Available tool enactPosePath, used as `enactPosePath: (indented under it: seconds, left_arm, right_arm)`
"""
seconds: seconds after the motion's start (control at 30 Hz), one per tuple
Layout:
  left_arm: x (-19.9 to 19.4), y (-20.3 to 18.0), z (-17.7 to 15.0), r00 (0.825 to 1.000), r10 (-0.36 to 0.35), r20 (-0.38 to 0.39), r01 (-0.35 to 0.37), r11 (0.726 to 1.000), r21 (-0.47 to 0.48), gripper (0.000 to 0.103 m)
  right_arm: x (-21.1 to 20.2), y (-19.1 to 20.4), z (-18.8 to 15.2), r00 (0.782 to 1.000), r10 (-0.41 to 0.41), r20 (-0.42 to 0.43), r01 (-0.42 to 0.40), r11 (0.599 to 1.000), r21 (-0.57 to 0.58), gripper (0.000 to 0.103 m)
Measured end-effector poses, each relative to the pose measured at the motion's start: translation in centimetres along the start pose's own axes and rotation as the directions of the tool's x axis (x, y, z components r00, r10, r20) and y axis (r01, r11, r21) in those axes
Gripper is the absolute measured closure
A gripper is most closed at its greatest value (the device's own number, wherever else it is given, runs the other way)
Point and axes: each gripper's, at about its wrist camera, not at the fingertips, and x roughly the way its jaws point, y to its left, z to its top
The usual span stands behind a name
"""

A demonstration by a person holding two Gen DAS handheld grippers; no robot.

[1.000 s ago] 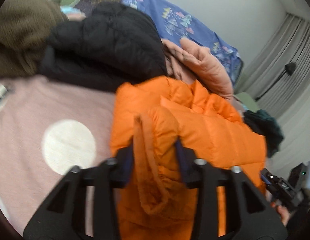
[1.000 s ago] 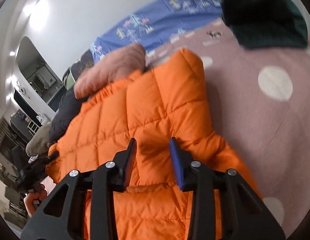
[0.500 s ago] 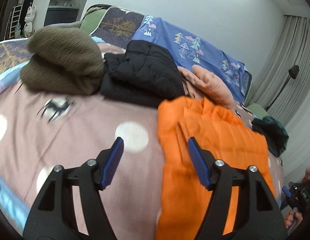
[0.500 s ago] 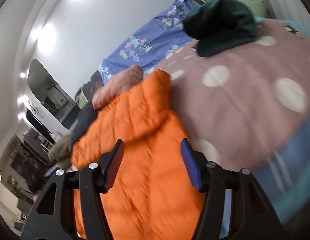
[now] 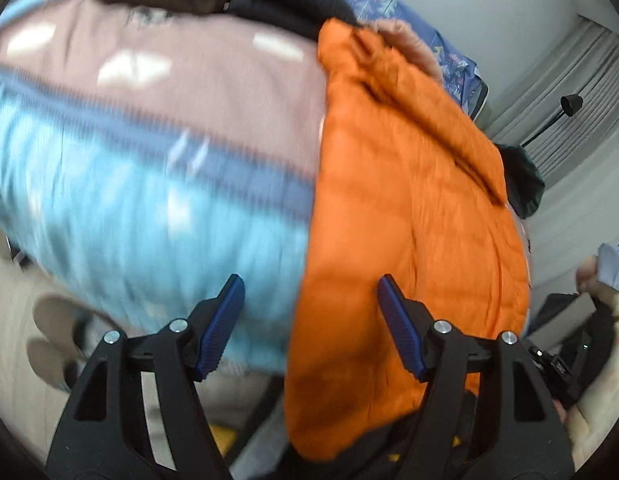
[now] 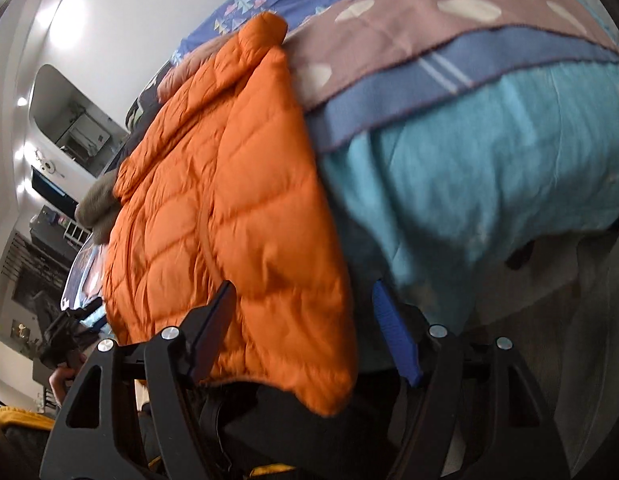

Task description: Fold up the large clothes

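The puffy orange quilted jacket (image 5: 409, 208) hangs over the bed's (image 5: 121, 200) edge. The left gripper (image 5: 311, 322) and the right gripper (image 6: 301, 330) both stand spread apart, holding nothing.

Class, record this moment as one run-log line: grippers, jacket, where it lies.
left gripper: open, empty | right gripper: open, empty | orange puffer jacket: lying on bed, lower end hanging over edge | bedspread: blue border below pink
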Motion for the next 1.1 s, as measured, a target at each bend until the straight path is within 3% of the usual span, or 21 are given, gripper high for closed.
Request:
enactPosePath:
  seconds: [0.2,0.4,0.47,0.63,0.7,0.8,0.87,0.97,1.1]
  left_arm:
    - [1.6,0.8,-3.8,0.995,-0.023,-0.095,0.022,1.0,-0.005,0.032]
    - [2.5,1.0,-6.1,0.98,-0.133,-0.146,0.127,0.991,-0.053,0.035]
    - [2.6,0.4,-6.7,0.976,-0.147,-0.159,0.143,0.989,-0.035,0.039]
    - [3.2,-1.1,-7.4,0.968,-0.176,-0.181,0.177,0.984,-0.01,0.055]
    - [3.4,-1.3,-7.7,0.965,-0.188,-0.181,0.189,0.982,-0.012,0.067]
    - [3.5,-1.6,-7.7,0.962,-0.205,-0.178,0.207,0.978,-0.01,0.086]
    - [3.1,-1.9,-7.8,0.962,-0.216,-0.17,0.218,0.976,-0.004,0.092]
    - [2.1,-2.0,-7.6,0.958,-0.243,-0.152,0.246,0.969,0.006,0.096]
    - [0.3,-2.8,-6.3,0.933,-0.342,-0.113,0.344,0.939,-0.007,0.097]
  right_arm:
    - [0.5,0.8,-1.1,1.0,-0.016,-0.01,0.015,0.999,-0.039,0.032]
    - [0.5,1.5,-2.6,0.999,0.044,0.016,-0.043,0.998,-0.051,0.034]
    - [0.5,1.6,-3.0,0.999,0.044,0.021,-0.043,0.998,-0.05,0.044]
    - [-0.4,1.4,-3.6,0.993,0.096,0.068,-0.094,0.995,-0.032,0.057]
    - [-0.3,1.0,-3.6,0.993,0.098,0.066,-0.096,0.995,-0.028,0.063]
    - [-0.2,0.6,-3.9,0.994,0.093,0.053,-0.092,0.996,-0.016,0.081]
    - [-0.5,0.4,-4.2,0.994,0.098,0.053,-0.097,0.995,-0.018,0.097]
    - [-1.9,0.9,-4.0,0.982,0.173,0.077,-0.173,0.985,-0.014,0.101]
    - [-3.6,1.7,-3.0,0.95,0.288,0.117,-0.291,0.957,0.005,0.101]
